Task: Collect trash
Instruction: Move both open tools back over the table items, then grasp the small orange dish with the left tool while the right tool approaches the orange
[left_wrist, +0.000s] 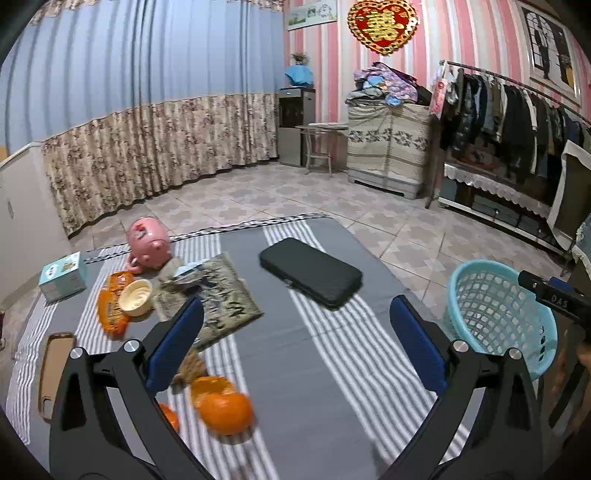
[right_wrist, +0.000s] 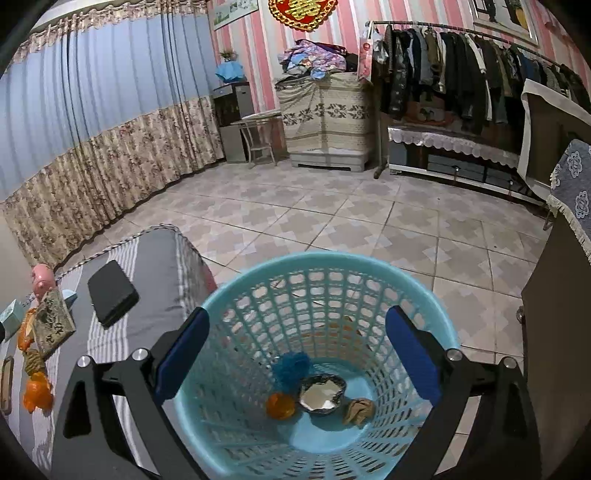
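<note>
Right gripper (right_wrist: 297, 354) hangs over the blue basket (right_wrist: 229, 417), tongs spread wide, nothing between them. Basket bottom holds a foil cup (right_wrist: 322, 395), orange peel (right_wrist: 280, 405), a blue scrap (right_wrist: 291, 367) and a crumpled brown scrap (right_wrist: 359, 410).

Left gripper (left_wrist: 295, 341) over the striped bed (left_wrist: 295, 369), tongs spread, empty. Remaining trash: peel beside an orange (left_wrist: 223, 406) at 7 o'clock, an orange wrapper (left_wrist: 110, 306) and paper cup (left_wrist: 136, 297) at 10 o'clock.

Risks: the tongs could close on the whole orange instead of the peel; thin peel may slip out in transit; the black case (left_wrist: 310, 271) at 12 o'clock and the pink piggy bank (left_wrist: 149, 243) at 11 could be mistaken for trash.
</note>
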